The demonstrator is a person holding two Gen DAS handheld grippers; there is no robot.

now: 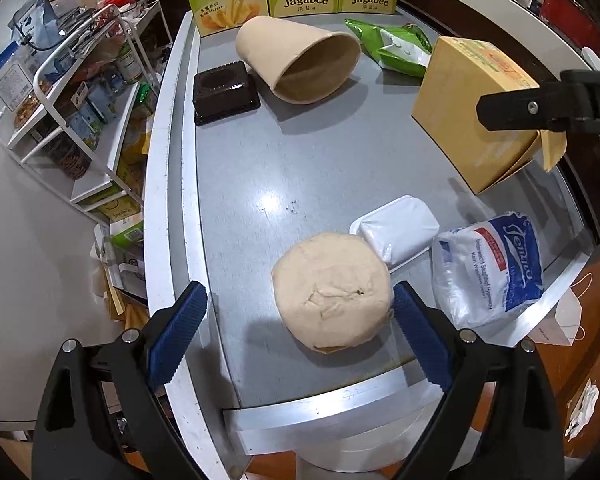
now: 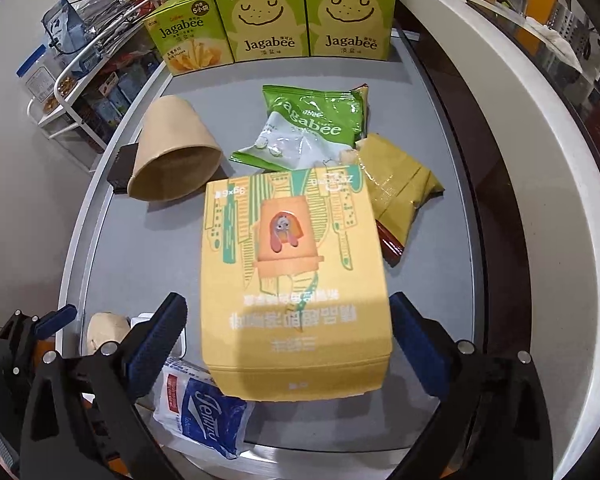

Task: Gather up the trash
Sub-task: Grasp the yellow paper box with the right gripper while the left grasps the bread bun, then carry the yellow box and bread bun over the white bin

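Grey tabletop [image 1: 320, 168] with a pale raised rim, three green snack boxes [image 2: 268, 24] lined up along the far edge, and a wire rack [image 1: 80, 120] full of packets off to the left.

Left gripper [image 1: 300, 332] has its blue pads spread wide over a round beige wad of crumpled paper [image 1: 332, 292] near the front edge. The wad sits between the fingers but way over to the right one, which is right against its side or very nearly; can't tell if it's really touching. The left finger is well clear. Just behind the wad is a white plastic-wrapped packet [image 1: 400, 228], and a blue-and-white tissue pack [image 1: 492, 264] lies to its right.

Right gripper [image 2: 288, 336] is also spread wide, with a yellow carton [image 2: 296, 276] between the fingers. Neither pad presses on it; there's a gap on both sides. From the left camera the carton looks tilted up on one edge.

Further back: a tan paper cup [image 2: 172, 156] lying on its side, a black plastic tray [image 1: 224, 92] beside it, a green chip bag [image 2: 316, 120] and a mustard-yellow wrapper [image 2: 396, 184].
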